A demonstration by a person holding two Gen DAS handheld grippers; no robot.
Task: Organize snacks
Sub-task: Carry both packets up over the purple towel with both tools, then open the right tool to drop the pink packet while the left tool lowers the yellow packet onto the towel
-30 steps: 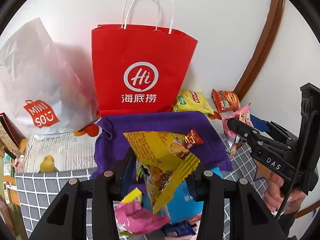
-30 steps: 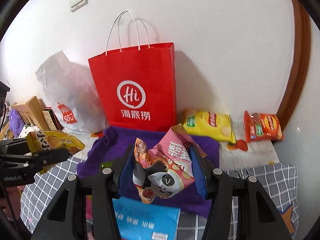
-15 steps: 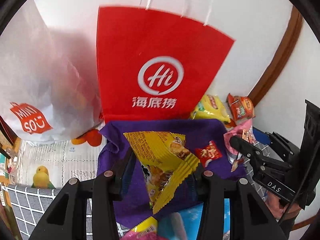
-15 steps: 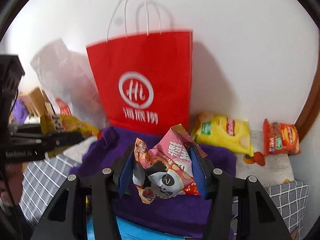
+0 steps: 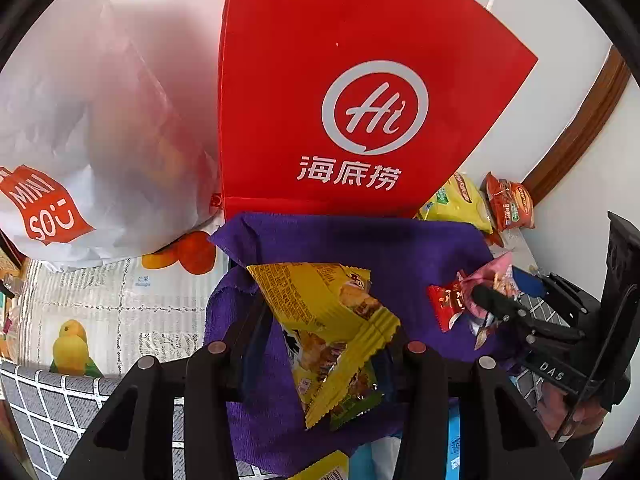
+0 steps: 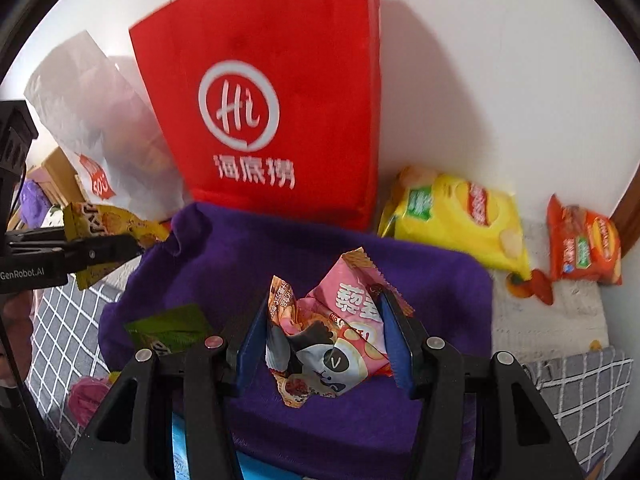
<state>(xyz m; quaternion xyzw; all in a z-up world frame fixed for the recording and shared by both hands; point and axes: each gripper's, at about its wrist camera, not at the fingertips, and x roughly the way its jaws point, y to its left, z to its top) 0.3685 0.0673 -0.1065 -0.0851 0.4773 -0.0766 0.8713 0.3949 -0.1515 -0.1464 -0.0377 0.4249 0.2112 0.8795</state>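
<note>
On your left, the left gripper [image 5: 324, 344] is clamped tight on a crinkly yellow snack packet [image 5: 328, 332], hanging over the purple cloth [image 5: 360, 240] below the red paper bag [image 5: 340, 80]. On your right, the right gripper [image 6: 326, 344] squeezes a crumpled pink panda snack packet [image 6: 332, 344] above that same cloth.

You get bright, even daylight in both views; the red bag [image 5: 360, 92] throws a soft shadow to its right on the white wall [image 6: 500, 80] in the right wrist pic, so light comes from the left; right view shows motion blur, esp. on the bag's logo; left view is sharper; fisheye bends the door frame [image 5: 576, 136]; black vignette at corners; no glare.
</note>
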